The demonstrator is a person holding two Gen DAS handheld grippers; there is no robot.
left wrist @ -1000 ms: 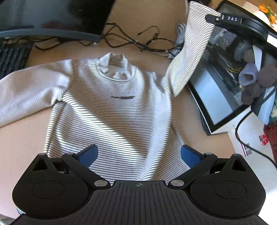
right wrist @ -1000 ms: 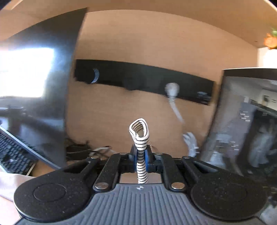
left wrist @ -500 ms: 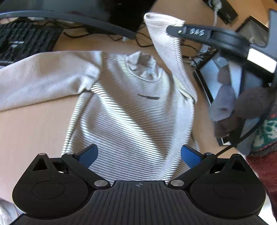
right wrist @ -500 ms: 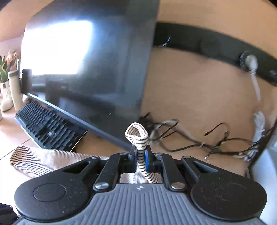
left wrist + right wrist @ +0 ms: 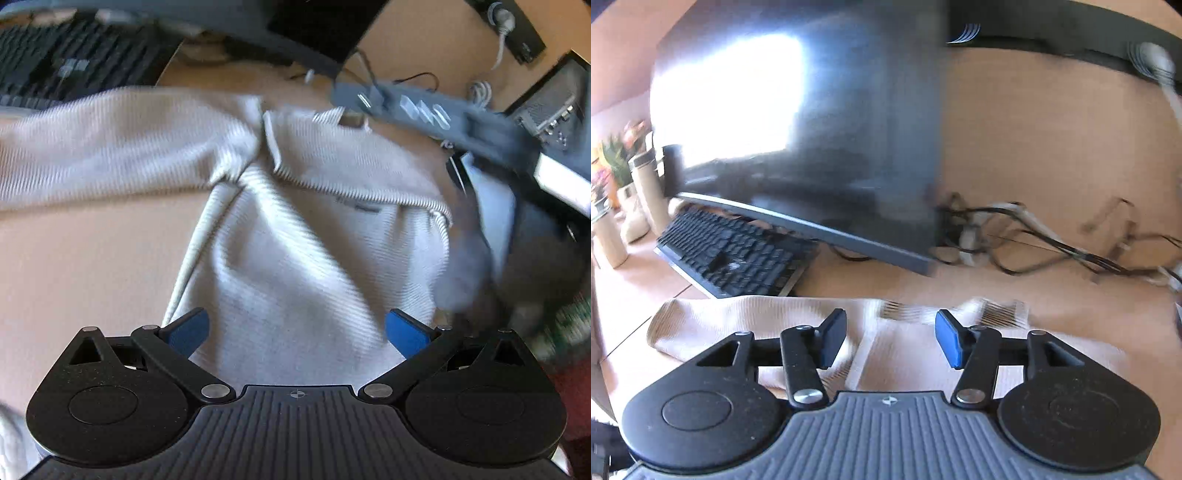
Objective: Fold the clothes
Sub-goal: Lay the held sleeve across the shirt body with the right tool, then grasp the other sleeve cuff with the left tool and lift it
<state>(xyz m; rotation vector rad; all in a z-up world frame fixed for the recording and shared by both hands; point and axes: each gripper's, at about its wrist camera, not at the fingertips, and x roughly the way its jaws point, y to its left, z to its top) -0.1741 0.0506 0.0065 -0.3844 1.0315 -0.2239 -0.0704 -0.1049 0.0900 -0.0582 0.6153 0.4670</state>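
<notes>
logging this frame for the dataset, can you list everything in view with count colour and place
striped shirt: 1, cream with dark stripes, flat on the desk, one sleeve folded across the chest
desk: 1, tan wood
monitor: 1, black, behind the shirt
keyboard: 1, black, under the monitor
cables: several, black and white, at the back of the desk
bottles: 2, beige, far left
left claw: 1, black, blue pads, open
right claw: 1, black, blue pads, open

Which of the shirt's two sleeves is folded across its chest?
The sleeve on the picture's right lies across the shirt; the other sleeve stretches flat toward the keyboard.
</notes>
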